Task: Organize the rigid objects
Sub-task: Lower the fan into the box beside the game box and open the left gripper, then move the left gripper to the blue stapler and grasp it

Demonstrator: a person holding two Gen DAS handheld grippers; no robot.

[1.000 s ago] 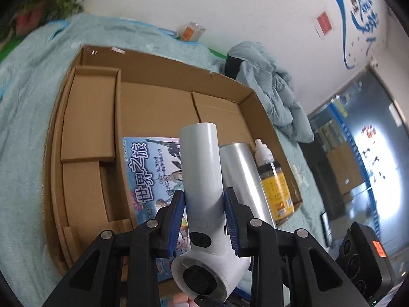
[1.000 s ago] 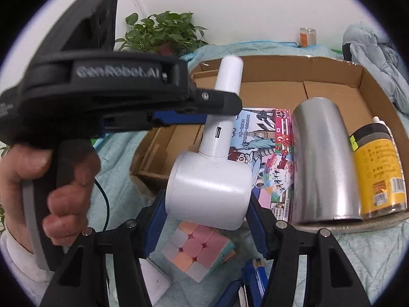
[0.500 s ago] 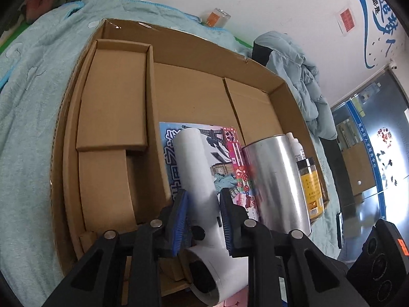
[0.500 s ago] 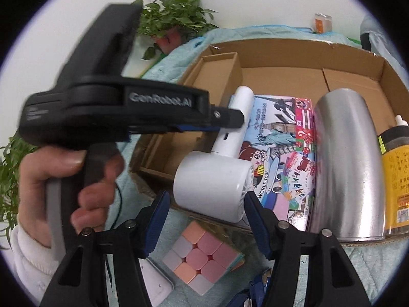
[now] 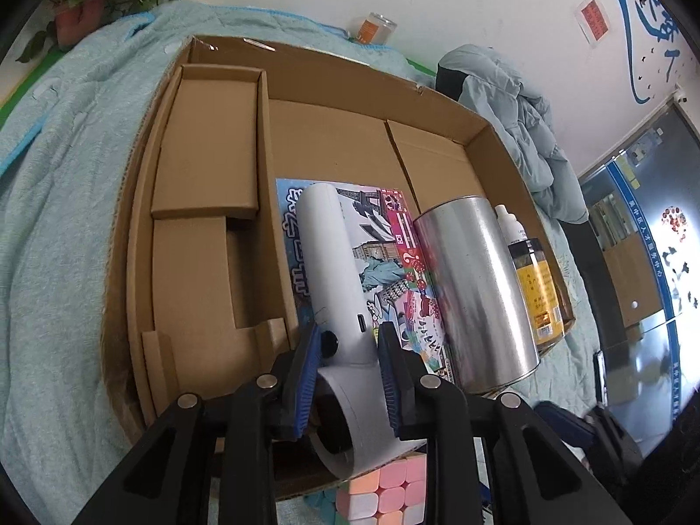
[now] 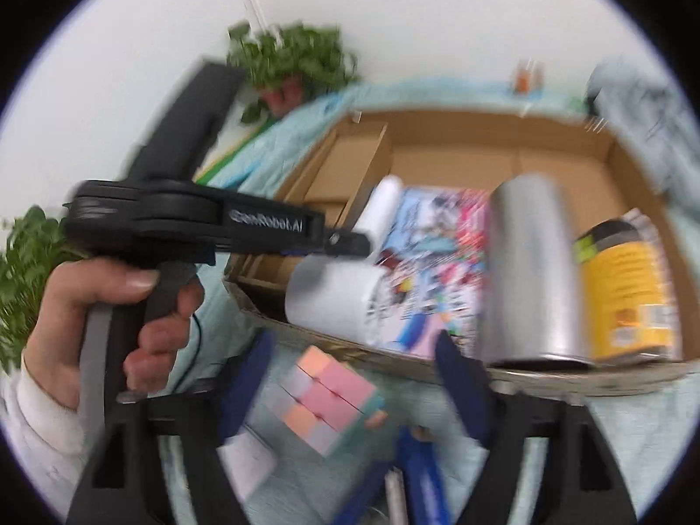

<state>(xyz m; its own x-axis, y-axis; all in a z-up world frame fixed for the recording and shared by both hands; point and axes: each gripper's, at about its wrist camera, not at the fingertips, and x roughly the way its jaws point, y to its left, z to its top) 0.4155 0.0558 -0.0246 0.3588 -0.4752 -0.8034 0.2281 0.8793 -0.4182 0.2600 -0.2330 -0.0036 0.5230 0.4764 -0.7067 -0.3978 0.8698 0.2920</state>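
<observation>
The left gripper (image 5: 345,376) is pinched on the neck of a white hair dryer (image 5: 334,262), smooth plastic, whose long handle is pointed toward the far wall of the cardboard box (image 5: 350,83), over a glossy picture book (image 5: 393,262). Only from the right wrist is the person's hand (image 6: 100,328) on that gripper seen. The right gripper (image 6: 350,389) is opening (nothing between its jaws) above a pastel cube (image 6: 328,393) on the bedspread (image 5: 65,175). A shiny metal cylinder (image 5: 472,288) is laid beside the book.

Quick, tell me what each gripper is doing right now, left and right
Left gripper: closed on the white hair dryer.
Right gripper: jaws opening, holding nothing; the cube lies below them.
</observation>
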